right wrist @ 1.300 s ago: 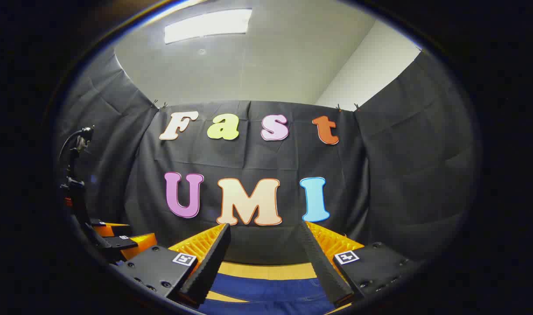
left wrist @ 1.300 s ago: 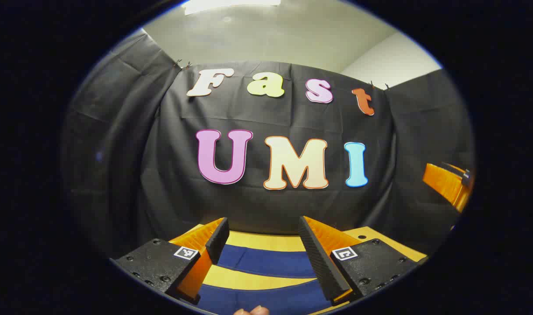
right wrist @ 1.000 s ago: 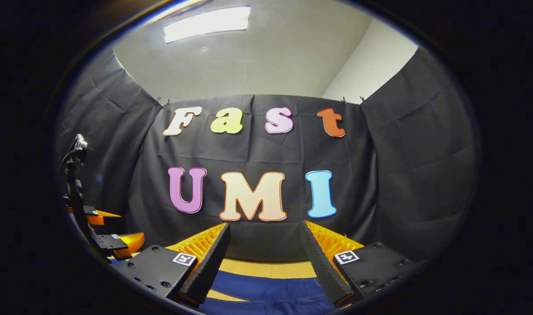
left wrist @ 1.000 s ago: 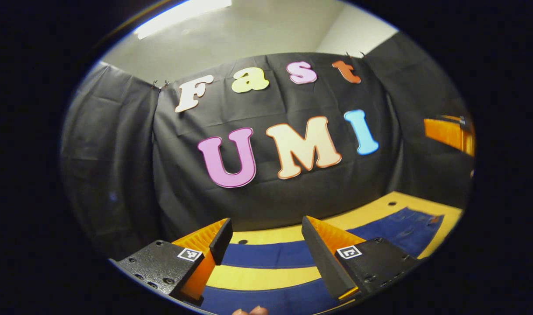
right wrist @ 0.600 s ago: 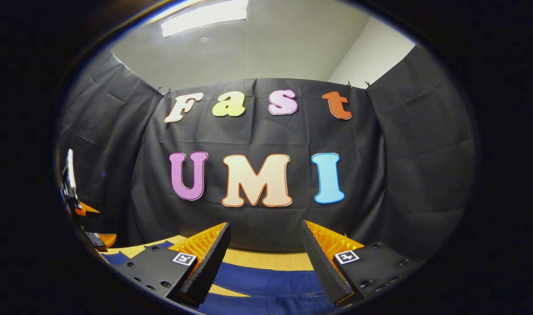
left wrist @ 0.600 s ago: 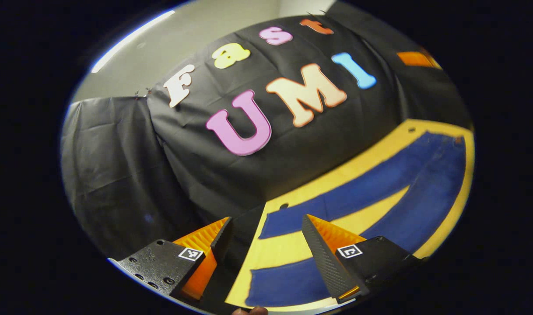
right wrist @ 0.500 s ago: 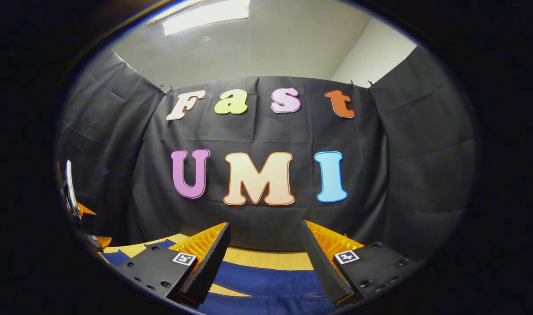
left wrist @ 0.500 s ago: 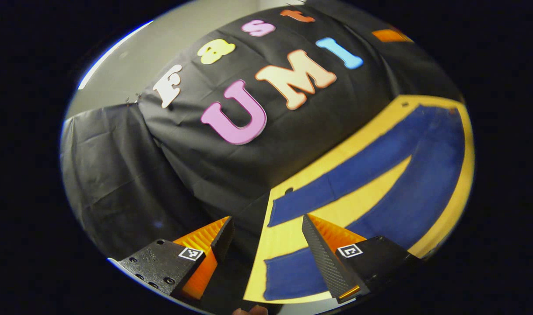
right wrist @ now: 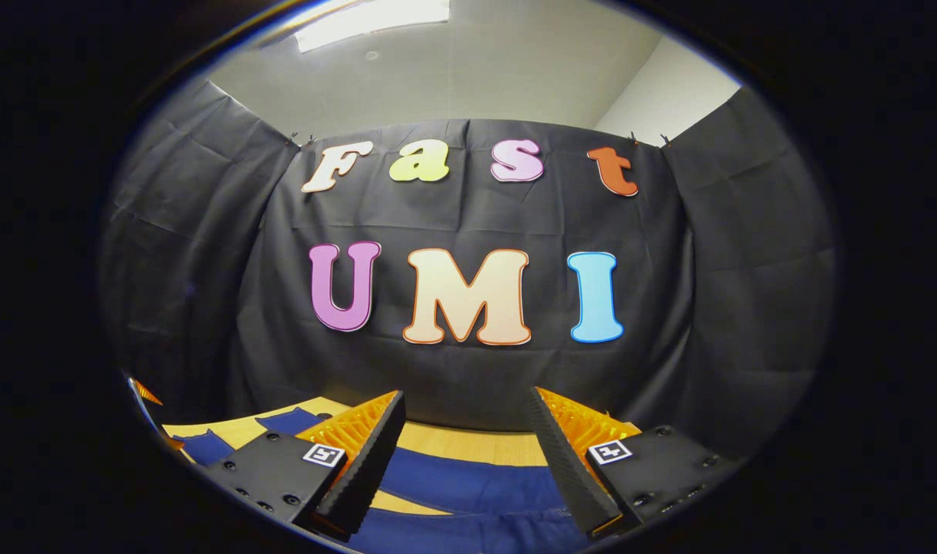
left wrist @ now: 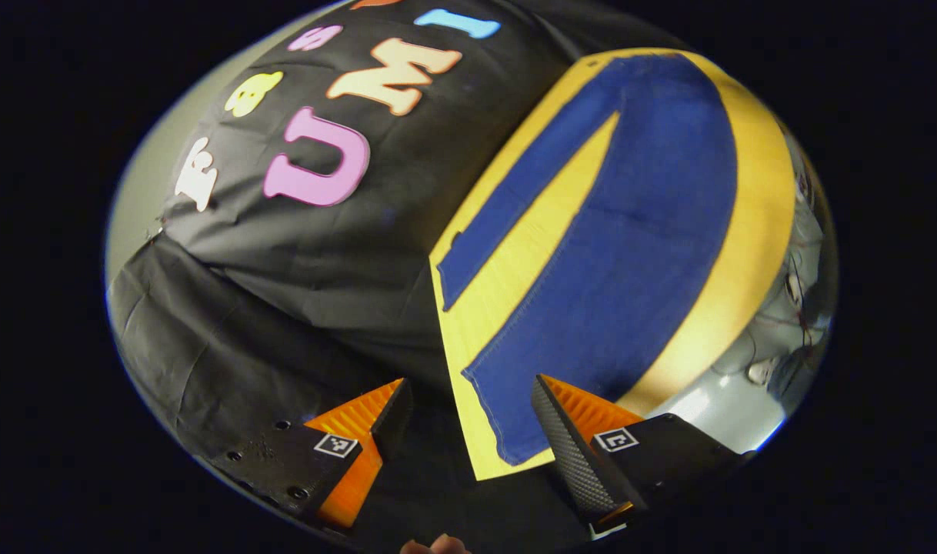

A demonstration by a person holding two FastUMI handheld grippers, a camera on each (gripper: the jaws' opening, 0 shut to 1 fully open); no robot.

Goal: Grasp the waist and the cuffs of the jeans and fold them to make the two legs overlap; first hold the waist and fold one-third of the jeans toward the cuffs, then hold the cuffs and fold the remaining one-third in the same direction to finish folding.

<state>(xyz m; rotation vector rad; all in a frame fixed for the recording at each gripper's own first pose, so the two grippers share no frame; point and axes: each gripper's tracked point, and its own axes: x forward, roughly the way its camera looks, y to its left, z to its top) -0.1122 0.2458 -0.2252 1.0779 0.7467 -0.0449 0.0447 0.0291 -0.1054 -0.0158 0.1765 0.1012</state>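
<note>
Blue jeans (left wrist: 630, 231) lie flat on the yellow table (left wrist: 753, 215), legs apart. Left gripper (left wrist: 468, 419) spread, above the near cuff (left wrist: 507, 415). Right gripper (right wrist: 461, 454) spread, empty.

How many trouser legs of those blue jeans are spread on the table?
2. On the jeans, the far leg lies near the cloth wall, the near leg runs to the left gripper.

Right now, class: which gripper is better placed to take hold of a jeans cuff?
Left. The left gripper is open right at the near cuff of the jeans. The right gripper is level over the jeans, aimed at the booth wall.
</note>
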